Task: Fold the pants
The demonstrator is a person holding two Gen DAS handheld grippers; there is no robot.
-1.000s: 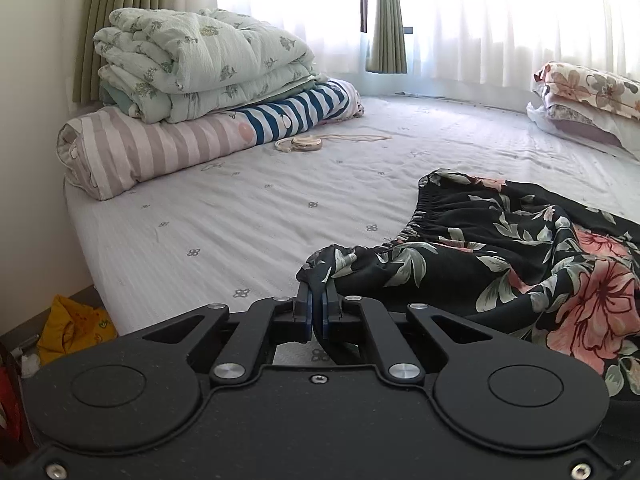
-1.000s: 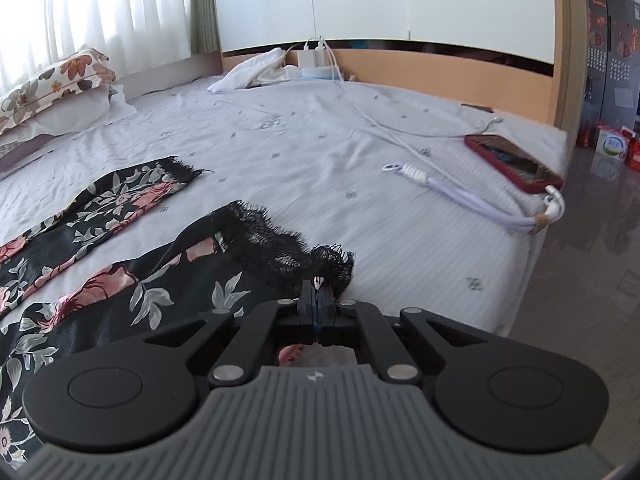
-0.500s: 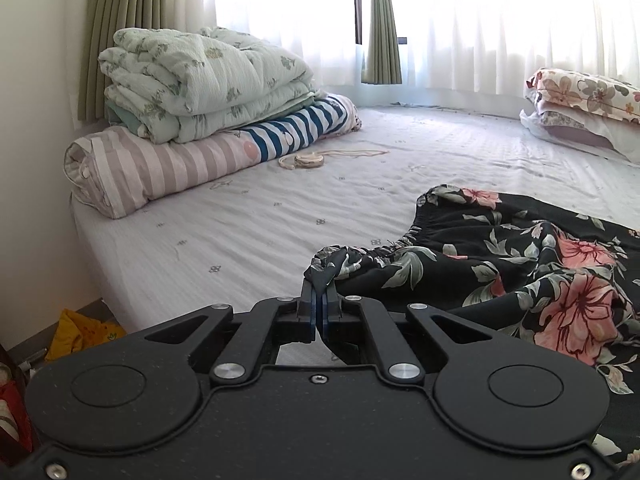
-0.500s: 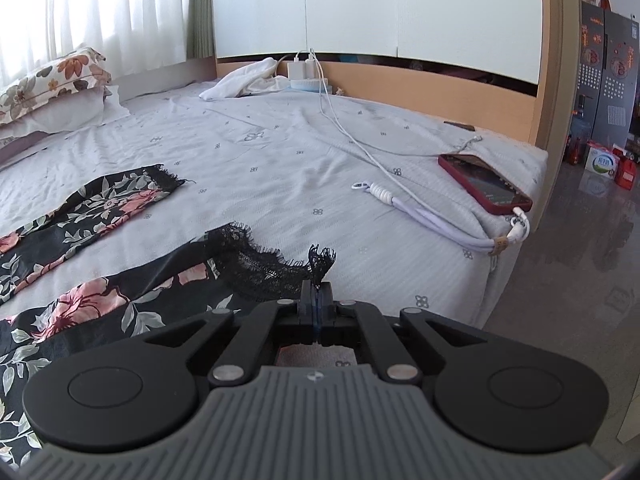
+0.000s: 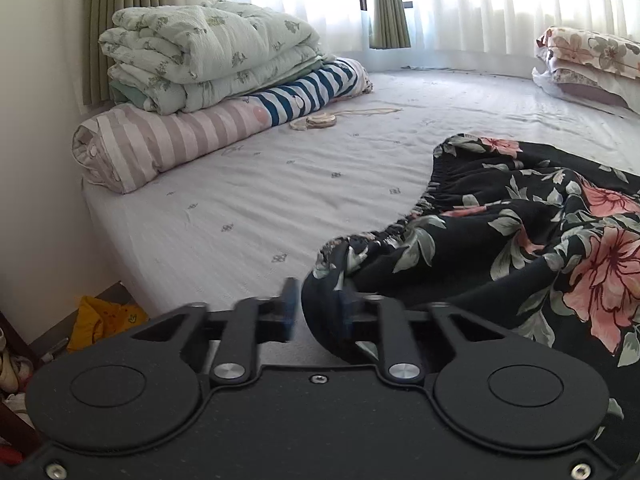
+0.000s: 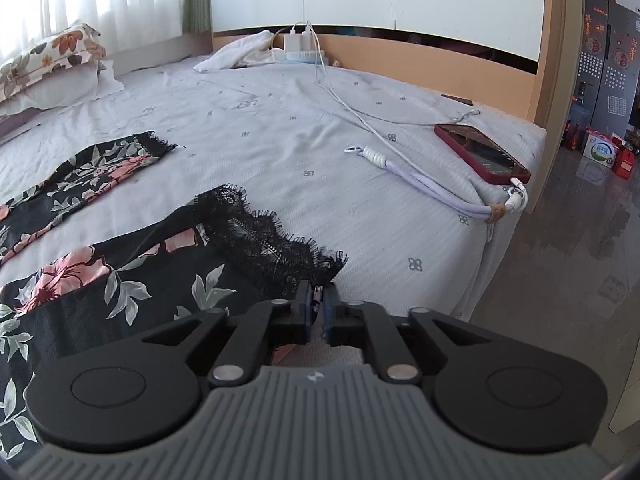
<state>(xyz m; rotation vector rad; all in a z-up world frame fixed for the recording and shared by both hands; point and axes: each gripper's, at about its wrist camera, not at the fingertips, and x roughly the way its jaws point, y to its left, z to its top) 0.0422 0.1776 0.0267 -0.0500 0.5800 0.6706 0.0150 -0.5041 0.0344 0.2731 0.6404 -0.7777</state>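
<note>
Bedroom, daylight through sheer curtains; pale sheeted bed (image 5: 248, 216) serves as the work surface. Folded quilt (image 5: 208, 52) on striped bedding (image 5: 168, 140) pushed to the far corner, pillows (image 6: 48, 68) along the window side, red phone (image 6: 482, 152) and white cable (image 6: 432, 192) near the foot edge: clutter sits at the margins, which leaves the middle for laying fabric flat.

Floral pants (image 5: 540, 232) lie spread lengthwise across the near edge of the bed, waistband toward the left side, lace-trimmed cuffs toward the right.

Left hand-held gripper (image 5: 316, 308): jaws parted, a fold of waistband cloth sitting loose between them, not pinched. Right hand-held gripper (image 6: 318, 306): jaws narrow with a small gap, lace hem (image 6: 276, 244) of the near leg between the tips; whether it grips, cannot tell.

Judgement: one tool at each end suits stretching the garment straight before a fold. Far leg (image 6: 92, 168) lies apart from the near one, so legs probably need bringing together next.
</note>
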